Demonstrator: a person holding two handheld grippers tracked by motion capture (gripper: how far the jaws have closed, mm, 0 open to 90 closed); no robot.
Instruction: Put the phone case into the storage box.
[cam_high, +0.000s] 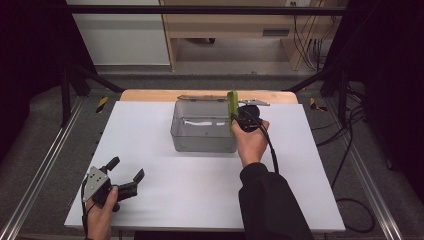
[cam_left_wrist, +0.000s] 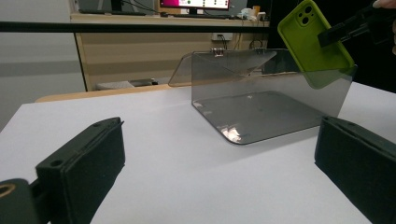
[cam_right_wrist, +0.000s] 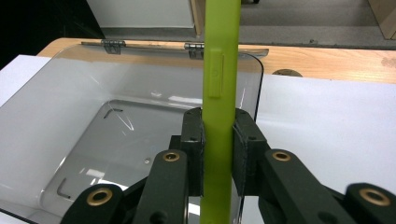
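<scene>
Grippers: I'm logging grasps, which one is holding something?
The right gripper, clamped on the green phone case over the clear box; the left gripper sits open.

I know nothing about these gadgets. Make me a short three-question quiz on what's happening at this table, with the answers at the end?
1. True or false: the left gripper is clamped on something.
2. What does the right gripper hold? A) a spoon B) a green phone case C) a cable
3. Fill in: the clear box on the white table has its hinged lid ____.

Key
1. False: its jaws stand apart above the table, with nothing between them.
2. B: the case is pinched edge-on between the jaws, at the box's right wall.
3. Open: the lid is swung back behind the box, which looks empty.
</scene>
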